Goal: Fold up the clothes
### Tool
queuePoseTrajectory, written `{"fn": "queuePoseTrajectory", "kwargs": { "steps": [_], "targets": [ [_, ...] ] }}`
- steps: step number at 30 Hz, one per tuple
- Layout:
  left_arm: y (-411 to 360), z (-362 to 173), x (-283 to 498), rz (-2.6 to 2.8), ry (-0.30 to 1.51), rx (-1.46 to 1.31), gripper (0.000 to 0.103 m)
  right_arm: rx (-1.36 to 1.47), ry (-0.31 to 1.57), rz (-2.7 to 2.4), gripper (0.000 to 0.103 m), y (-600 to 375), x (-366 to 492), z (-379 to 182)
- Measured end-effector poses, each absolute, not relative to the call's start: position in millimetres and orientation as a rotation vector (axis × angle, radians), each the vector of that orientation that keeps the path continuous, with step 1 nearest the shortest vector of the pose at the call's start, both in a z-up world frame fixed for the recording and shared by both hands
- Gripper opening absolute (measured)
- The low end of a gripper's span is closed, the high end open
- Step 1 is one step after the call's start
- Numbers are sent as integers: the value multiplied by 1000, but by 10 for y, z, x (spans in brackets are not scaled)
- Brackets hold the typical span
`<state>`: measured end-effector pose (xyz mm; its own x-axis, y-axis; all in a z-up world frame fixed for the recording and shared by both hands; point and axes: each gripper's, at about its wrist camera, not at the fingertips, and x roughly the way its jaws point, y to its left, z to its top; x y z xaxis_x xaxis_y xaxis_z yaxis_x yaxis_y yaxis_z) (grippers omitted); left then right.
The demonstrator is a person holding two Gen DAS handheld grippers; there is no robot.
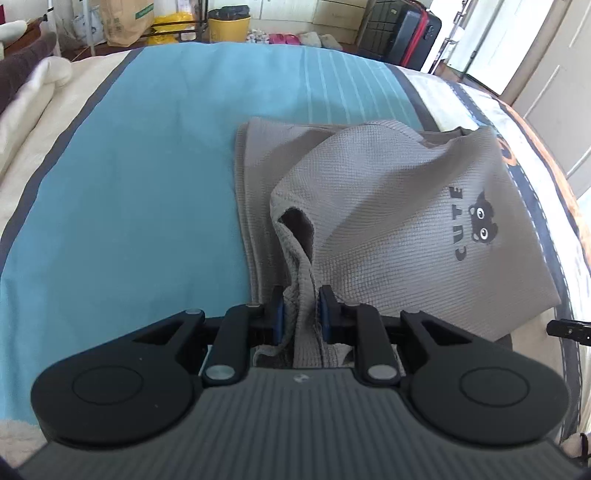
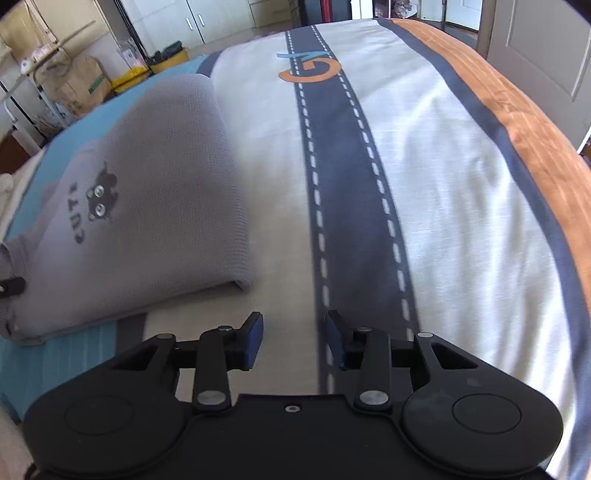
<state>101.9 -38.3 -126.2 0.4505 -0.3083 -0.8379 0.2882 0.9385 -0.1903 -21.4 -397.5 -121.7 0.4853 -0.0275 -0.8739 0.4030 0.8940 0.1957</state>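
A grey waffle-knit shirt (image 1: 388, 206) with a black cat print and the word CUTE lies partly folded on the bed. In the left wrist view my left gripper (image 1: 300, 295) is shut on a bunched edge of the shirt, and the cloth runs up from between its blue pads. The same shirt (image 2: 155, 221) lies to the left in the right wrist view. My right gripper (image 2: 293, 325) is open and hangs over the bedspread (image 2: 443, 206) just right of the shirt, with nothing between its fingers.
The bed cover has a blue area (image 1: 147, 166), a dark road stripe (image 2: 340, 184) and an orange band (image 2: 517, 122) at its right edge. Beyond the bed stand a yellow bucket (image 1: 227, 29), a paper bag (image 1: 125, 22), a suitcase (image 1: 406, 33) and a door (image 2: 546, 48).
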Motion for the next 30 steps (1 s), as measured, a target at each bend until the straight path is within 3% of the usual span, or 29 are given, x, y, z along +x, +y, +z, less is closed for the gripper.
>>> {"fn": "queuePoseTrajectory", "kwargs": {
  "steps": [6, 7, 8, 13, 16, 21, 23, 24, 26, 30],
  "targets": [
    [-283, -1235, 1034, -348, 1023, -81, 26, 434, 971, -215, 43, -3977, -80, -1235],
    [-287, -1214, 1022, -364, 1021, -88, 26, 400, 964, -244, 14, -3950, -60, -1238],
    [-294, -1196, 1004, -378, 1025, -86, 26, 370, 957, -271, 4, -3927, -45, -1238],
    [-396, -1221, 892, -362, 1040, 63, 32, 298, 959, -316, 0, -3898, -134, -1120],
    [-302, -1103, 884, -374, 1010, 14, 33, 259, 976, -395, 0, -3946, -160, -1141],
    [-6, -627, 980, -489, 916, -145, 37, 441, 819, -315, 14, -4140, -214, -823],
    [-36, -499, 1167, -519, 883, -104, 47, 462, 789, -239, 19, -4182, -64, -694],
    [-126, -492, 1293, -519, 887, -50, 47, 454, 781, -197, 21, -4185, 41, -627],
    [-339, -518, 1554, -533, 885, 73, 47, 395, 772, -130, 39, -4145, 263, -503],
    [-770, -756, 2012, -666, 854, 158, 47, 286, 744, -40, 43, -4110, 662, -410]
  ]
}}
